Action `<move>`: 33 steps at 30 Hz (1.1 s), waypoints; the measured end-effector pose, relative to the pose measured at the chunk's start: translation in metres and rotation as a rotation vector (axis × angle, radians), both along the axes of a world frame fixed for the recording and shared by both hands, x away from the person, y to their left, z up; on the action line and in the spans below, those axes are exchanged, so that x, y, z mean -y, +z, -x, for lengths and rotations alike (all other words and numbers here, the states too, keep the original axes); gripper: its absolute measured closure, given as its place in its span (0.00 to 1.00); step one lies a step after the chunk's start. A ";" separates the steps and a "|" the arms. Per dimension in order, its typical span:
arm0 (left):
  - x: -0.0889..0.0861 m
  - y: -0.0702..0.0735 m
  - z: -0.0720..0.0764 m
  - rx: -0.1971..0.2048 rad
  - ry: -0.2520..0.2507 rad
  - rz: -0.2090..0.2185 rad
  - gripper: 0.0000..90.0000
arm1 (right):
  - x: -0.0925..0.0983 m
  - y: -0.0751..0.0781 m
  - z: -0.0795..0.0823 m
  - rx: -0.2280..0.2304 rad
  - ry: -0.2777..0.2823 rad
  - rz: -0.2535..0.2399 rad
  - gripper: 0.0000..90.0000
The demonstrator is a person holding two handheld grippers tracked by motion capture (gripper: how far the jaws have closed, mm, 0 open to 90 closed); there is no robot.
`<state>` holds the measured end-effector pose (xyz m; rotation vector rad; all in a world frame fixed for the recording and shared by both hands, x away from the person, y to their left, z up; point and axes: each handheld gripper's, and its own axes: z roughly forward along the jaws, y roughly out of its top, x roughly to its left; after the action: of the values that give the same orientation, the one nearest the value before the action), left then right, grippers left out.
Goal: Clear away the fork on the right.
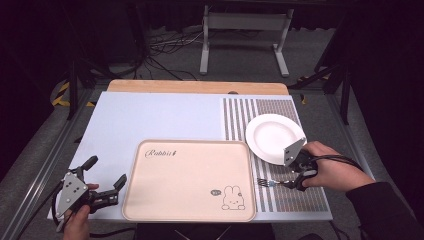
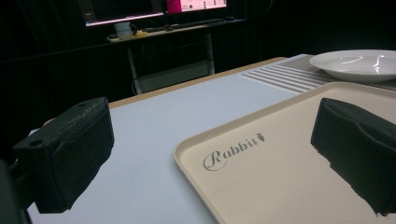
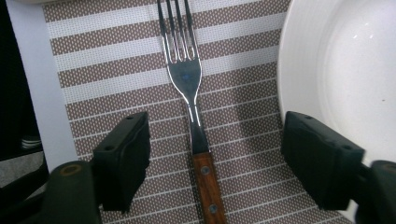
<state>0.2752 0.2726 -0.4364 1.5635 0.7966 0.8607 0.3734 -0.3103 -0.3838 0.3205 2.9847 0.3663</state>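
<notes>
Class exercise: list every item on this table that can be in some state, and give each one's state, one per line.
Tray: flat, empty.
Plate: upright, empty, on the striped mat.
Fork: lying on the mat, ungripped, between open jaws.
Left gripper: open, holding nothing.
Right gripper: open, straddling the fork.

Your fork (image 3: 189, 88) — polished metal head, wood handle with rivets, plate (image 3: 345, 74) glossy white ceramic-looking, placemat (image 3: 116, 70) woven and dotted, tray (image 2: 280, 177) matt beige plastic, your gripper pads (image 3: 123, 158) — matt black, foam-like
</notes>
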 end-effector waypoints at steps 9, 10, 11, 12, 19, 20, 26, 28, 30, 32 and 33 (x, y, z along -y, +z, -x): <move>0.000 0.000 0.000 -0.001 0.000 -0.006 0.00 | 0.002 -0.016 0.005 -0.063 0.035 0.069 0.50; 0.000 0.000 0.000 -0.001 0.000 -0.006 0.00 | 0.002 -0.016 0.005 -0.063 0.035 0.069 0.50; 0.000 0.000 0.000 -0.002 0.000 -0.006 0.00 | 0.003 -0.019 0.005 -0.077 0.046 0.091 0.53; 0.001 0.000 0.000 -0.003 0.000 -0.003 0.00 | 0.003 -0.020 0.005 -0.080 0.044 0.099 0.55; 0.001 0.000 0.000 -0.003 0.001 -0.004 0.00 | 0.005 -0.024 0.002 -0.079 0.071 0.141 0.70; 0.001 0.000 0.000 -0.002 0.001 -0.006 0.00 | 0.004 -0.023 0.001 -0.078 0.079 0.147 0.74; 0.001 -0.001 0.000 -0.005 0.000 -0.003 0.00 | 0.003 -0.027 -0.001 -0.066 0.113 0.164 0.81; 0.001 -0.001 0.000 -0.005 0.001 -0.002 0.00 | 0.002 -0.028 -0.002 -0.066 0.124 0.179 0.85; 0.001 -0.001 -0.001 -0.004 0.000 -0.006 0.00 | 0.002 -0.029 -0.002 -0.077 0.125 0.175 0.86; 0.001 -0.001 -0.001 -0.006 -0.002 -0.003 0.00 | 0.002 -0.028 -0.003 -0.081 0.130 0.180 0.87; 0.001 -0.001 -0.001 -0.006 -0.001 0.002 0.00 | 0.002 -0.029 -0.003 -0.080 0.133 0.181 0.87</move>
<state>0.2758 0.2713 -0.4376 1.5654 0.8003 0.8548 0.3761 -0.3120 -0.4123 0.1224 3.0968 0.0958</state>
